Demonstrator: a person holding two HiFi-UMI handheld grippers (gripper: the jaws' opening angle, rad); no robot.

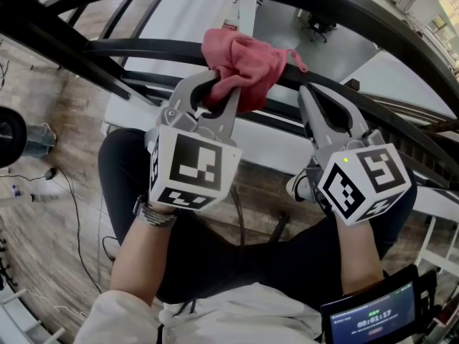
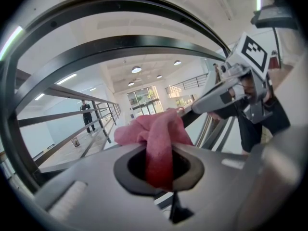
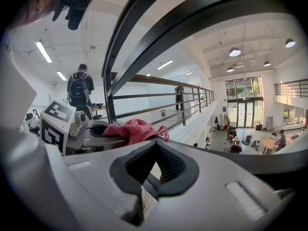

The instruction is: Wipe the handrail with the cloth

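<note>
Firmly pinches a fold of the pink cloth (image 1: 245,61) between the left gripper (image 1: 213,90) jaws, with the rest bunched just beyond the tips on the dark handrail (image 1: 136,48). Holds the right gripper (image 1: 308,92) jaws pressed together, empty, beside the cloth, tips close to the handrail.

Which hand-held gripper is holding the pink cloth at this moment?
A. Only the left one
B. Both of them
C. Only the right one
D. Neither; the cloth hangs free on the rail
A: the left hand-held gripper has its jaws shut on the pink cloth, while the right hand-held gripper beside it has nothing between its jaws.
</note>
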